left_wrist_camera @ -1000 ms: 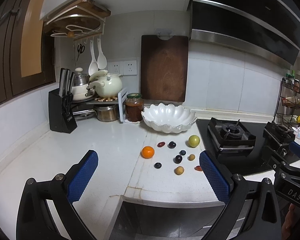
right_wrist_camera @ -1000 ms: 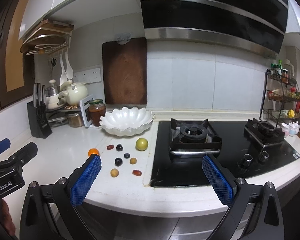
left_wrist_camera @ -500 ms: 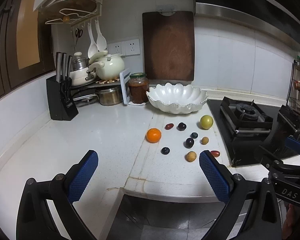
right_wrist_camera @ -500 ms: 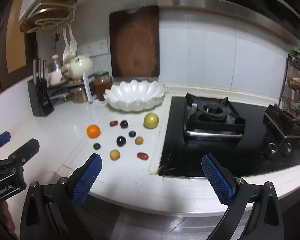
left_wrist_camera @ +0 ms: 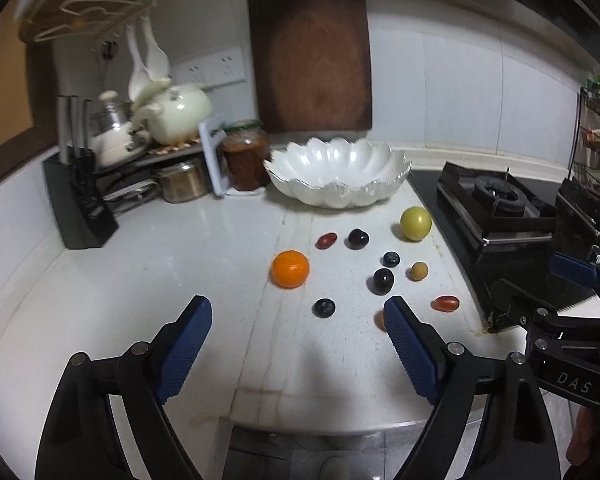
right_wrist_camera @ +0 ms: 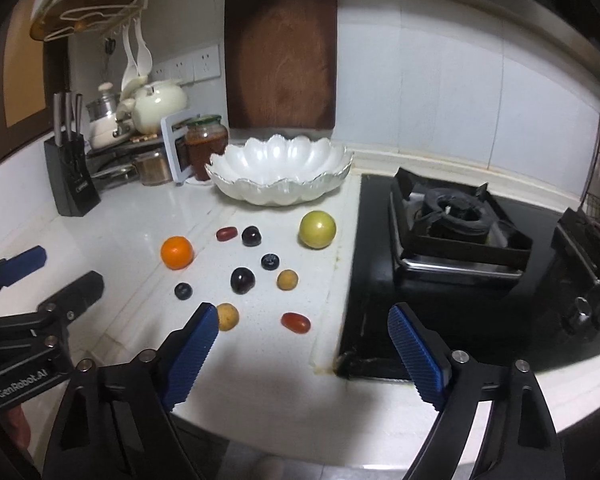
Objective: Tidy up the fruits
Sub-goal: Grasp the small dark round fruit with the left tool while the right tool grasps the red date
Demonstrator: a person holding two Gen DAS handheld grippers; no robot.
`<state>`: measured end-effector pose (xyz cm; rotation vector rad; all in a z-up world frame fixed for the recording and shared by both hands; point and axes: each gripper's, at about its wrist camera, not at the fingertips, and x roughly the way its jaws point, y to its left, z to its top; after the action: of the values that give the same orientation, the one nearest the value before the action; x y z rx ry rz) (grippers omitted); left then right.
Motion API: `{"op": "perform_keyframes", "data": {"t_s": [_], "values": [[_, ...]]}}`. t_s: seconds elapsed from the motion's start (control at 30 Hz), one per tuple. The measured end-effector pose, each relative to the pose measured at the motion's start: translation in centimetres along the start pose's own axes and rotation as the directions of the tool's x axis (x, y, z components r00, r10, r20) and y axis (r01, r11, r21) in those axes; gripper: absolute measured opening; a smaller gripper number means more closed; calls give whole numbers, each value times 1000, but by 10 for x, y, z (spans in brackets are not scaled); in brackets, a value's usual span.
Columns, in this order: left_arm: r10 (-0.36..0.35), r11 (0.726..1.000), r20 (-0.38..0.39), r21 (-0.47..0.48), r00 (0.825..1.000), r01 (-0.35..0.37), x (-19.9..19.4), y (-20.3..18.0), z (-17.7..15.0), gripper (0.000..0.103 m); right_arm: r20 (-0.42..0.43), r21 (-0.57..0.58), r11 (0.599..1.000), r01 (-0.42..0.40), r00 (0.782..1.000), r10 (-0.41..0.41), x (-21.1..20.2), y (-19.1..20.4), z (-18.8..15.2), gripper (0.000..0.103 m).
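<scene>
Several small fruits lie loose on the white counter in front of an empty white scalloped bowl (left_wrist_camera: 336, 176), which also shows in the right wrist view (right_wrist_camera: 280, 176). Among them are an orange (left_wrist_camera: 290, 269) (right_wrist_camera: 176, 253), a green-yellow fruit (left_wrist_camera: 415, 223) (right_wrist_camera: 317, 229), dark plums (left_wrist_camera: 383, 281) (right_wrist_camera: 242, 280), blueberries and red cherry tomatoes (right_wrist_camera: 296, 322). My left gripper (left_wrist_camera: 298, 342) is open and empty near the counter's front edge, short of the fruits. My right gripper (right_wrist_camera: 302, 350) is open and empty, just in front of a cherry tomato and a tan fruit (right_wrist_camera: 227, 317).
A black gas stove (right_wrist_camera: 460, 232) lies right of the fruits. A knife block (left_wrist_camera: 80, 204), pots, a kettle and a jar (left_wrist_camera: 246, 156) stand at the back left. A wooden cutting board (left_wrist_camera: 310, 60) hangs on the wall behind the bowl.
Both grippers have moved forward and tilted down toward the fruits, which now look larger and closer. Both stay open. No fruit has moved.
</scene>
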<state>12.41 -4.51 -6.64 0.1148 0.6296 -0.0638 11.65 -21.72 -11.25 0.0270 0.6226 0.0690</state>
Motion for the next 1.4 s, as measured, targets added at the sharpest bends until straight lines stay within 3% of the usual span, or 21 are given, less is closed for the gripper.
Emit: {"op": "perform_keyframes", "data": {"t_s": [0.3, 0.7, 1.23, 1.4], "values": [[-56, 997, -100, 41, 993, 61, 61, -4, 3, 76, -79, 26, 1000, -8, 997, 10, 52, 3, 5, 75], [-111, 992, -224, 30, 968, 121, 113, -6, -8, 60, -199, 44, 999, -18, 980, 27, 96, 6, -6, 62], [-157, 983, -262, 49, 952, 176, 138, -16, -9, 37, -249, 80, 997, 2, 968, 18, 110, 0, -15, 47], [-171, 982, -274, 32, 946, 187, 142, -15, -9, 32, -262, 82, 997, -1, 965, 23, 115, 0, -15, 35]]}}
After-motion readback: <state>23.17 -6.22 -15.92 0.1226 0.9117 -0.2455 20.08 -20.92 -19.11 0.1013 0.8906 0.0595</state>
